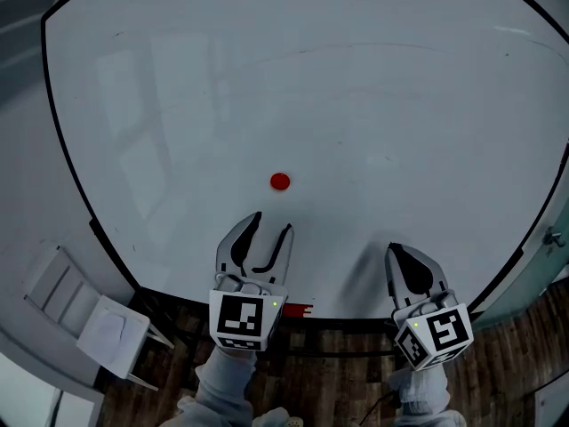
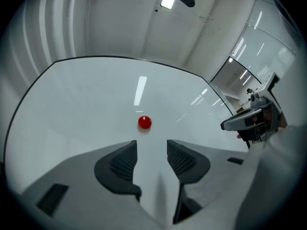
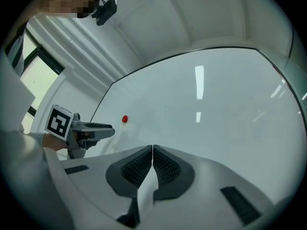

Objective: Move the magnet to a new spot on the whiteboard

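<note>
A small round red magnet (image 1: pixel 280 181) sticks to the whiteboard (image 1: pixel 373 78) a little below its middle. My left gripper (image 1: pixel 271 223) is open just below the magnet, short of touching it, with nothing between its jaws. In the left gripper view the magnet (image 2: pixel 144 122) sits just ahead of the gap in the left gripper (image 2: pixel 151 146). My right gripper (image 1: pixel 392 249) is shut and empty near the board's lower right. In the right gripper view its pads meet at the right gripper (image 3: pixel 152 148), and the magnet (image 3: pixel 124 119) shows far to the left.
A black frame (image 1: pixel 80 203) rims the whiteboard. A red marker piece (image 1: pixel 297 310) lies on the ledge at the board's bottom edge. A pale chair (image 1: pixel 93 318) stands at lower left on a dark wood floor (image 1: pixel 347 381).
</note>
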`<state>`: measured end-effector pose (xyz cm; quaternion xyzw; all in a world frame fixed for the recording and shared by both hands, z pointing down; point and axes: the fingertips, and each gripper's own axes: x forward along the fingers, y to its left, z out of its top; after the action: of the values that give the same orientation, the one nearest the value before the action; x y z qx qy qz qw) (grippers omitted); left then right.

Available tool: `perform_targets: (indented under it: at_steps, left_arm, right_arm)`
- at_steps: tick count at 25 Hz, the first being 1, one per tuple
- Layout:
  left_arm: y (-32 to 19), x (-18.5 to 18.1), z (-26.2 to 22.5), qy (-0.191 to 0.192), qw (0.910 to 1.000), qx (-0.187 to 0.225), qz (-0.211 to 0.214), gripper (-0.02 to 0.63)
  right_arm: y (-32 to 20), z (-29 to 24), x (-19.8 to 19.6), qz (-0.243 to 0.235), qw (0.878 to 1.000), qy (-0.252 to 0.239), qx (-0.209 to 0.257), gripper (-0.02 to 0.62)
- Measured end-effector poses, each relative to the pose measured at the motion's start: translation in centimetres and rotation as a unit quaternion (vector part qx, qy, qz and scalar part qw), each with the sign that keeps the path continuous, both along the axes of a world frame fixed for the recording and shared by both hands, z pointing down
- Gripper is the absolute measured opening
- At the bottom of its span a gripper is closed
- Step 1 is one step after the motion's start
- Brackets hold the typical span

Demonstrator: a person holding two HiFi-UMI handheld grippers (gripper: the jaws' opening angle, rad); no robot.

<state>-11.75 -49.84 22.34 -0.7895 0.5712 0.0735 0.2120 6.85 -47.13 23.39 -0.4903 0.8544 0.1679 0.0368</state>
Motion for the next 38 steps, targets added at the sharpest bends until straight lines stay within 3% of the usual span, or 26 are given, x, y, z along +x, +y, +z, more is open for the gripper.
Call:
perform_targets:
  at_steps: [9, 13, 19, 27, 38]
  left_arm:
    - [-1.1, 1.0, -5.5, -0.036, 0.9981, 0.048, -0.013, 0.192]
    - [-1.9, 1.3, -5.9, -0.068, 0.9952, 0.058, -0.039, 0.192]
    - [-2.7, 1.1, -5.4, -0.085, 0.9907, 0.075, -0.075, 0.17]
    - [-2.8, 0.8, -5.4, -0.078, 0.9907, 0.077, -0.081, 0.118]
    - [-2.8, 0.7, -5.3, -0.085, 0.9912, 0.073, -0.072, 0.123]
  right_arm:
    - [-1.2, -3.4, 0.6, 0.013, 0.999, 0.008, 0.031, 0.028]
    - [-1.4, -3.3, 0.9, 0.017, 0.999, 0.008, 0.032, 0.028]
    - [-1.4, -2.8, 1.8, 0.03, 0.999, 0.005, 0.029, 0.028]
    - [-1.2, -2.1, 2.3, 0.04, 0.999, 0.0, 0.023, 0.028]
    - [-0.6, -1.5, 2.7, 0.053, 0.998, -0.002, 0.023, 0.028]
